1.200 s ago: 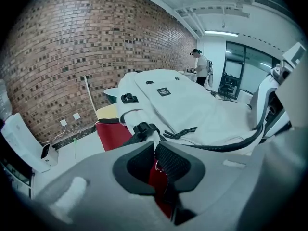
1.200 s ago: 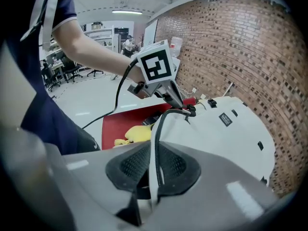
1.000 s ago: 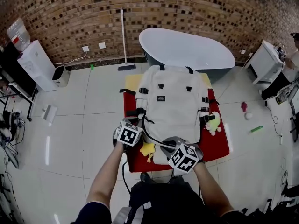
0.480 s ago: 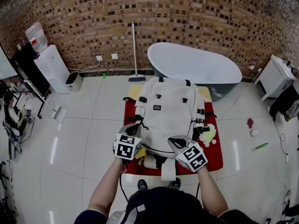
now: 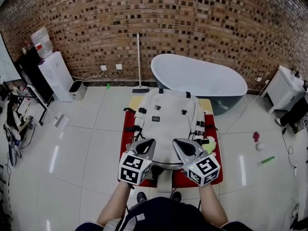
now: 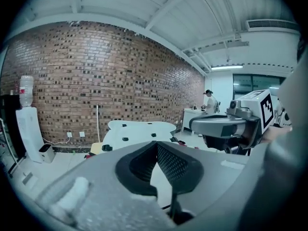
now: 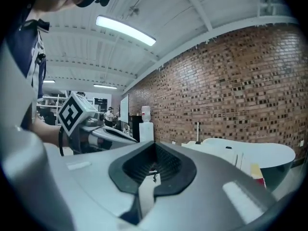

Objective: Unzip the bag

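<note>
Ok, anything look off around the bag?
Nothing spilled or damaged. The bag lies flat on the red mat, a plush toy by its right side. A pink item and a green item lie loose on the floor.

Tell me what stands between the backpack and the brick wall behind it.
Head view: a bathtub lies crosswise just past the far end of the backpack, before the brick wall.

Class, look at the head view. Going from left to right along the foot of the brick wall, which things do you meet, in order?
water dispenser → small white bin → broom → bathtub → white cabinet
</note>
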Action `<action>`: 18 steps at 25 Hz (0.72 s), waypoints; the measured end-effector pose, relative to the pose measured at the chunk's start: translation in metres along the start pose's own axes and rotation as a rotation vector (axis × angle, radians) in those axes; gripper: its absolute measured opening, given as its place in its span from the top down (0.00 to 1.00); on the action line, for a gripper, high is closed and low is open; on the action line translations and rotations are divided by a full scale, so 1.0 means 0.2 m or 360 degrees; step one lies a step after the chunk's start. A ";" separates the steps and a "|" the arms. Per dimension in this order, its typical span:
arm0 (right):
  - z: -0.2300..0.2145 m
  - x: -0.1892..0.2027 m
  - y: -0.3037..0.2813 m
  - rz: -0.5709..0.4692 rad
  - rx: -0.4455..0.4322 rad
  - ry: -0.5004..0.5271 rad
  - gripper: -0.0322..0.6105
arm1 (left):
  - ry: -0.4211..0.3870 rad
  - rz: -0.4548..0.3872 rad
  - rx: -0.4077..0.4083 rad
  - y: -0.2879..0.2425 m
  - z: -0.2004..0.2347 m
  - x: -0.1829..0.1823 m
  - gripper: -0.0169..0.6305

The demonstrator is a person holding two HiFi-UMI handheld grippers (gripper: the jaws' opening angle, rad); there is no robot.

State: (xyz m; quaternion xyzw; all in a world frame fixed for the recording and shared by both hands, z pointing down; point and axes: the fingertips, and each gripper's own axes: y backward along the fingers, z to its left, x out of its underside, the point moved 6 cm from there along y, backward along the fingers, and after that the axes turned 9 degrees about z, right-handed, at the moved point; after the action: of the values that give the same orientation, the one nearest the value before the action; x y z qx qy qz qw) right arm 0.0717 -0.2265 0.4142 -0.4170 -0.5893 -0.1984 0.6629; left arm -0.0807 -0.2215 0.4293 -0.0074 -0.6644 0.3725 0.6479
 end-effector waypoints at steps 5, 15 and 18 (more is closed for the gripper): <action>-0.01 -0.05 0.05 -0.0042 -0.0010 -0.0030 0.94 | -0.0042 -0.0017 0.0029 0.00 -0.10 -0.06 0.97; -0.05 -0.10 0.07 -0.0059 0.0030 -0.0044 0.94 | -0.0061 -0.0035 0.0040 -0.03 -0.19 -0.09 0.97; -0.05 -0.11 0.07 -0.0063 0.0032 -0.0022 0.94 | -0.0069 -0.0037 0.0035 -0.04 -0.18 -0.09 0.97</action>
State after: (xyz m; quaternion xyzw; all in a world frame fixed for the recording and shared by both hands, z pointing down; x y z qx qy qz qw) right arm 0.0832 -0.2319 0.3885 -0.3999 -0.6040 -0.2027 0.6589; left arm -0.0425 -0.2178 0.4133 0.0154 -0.6741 0.3723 0.6378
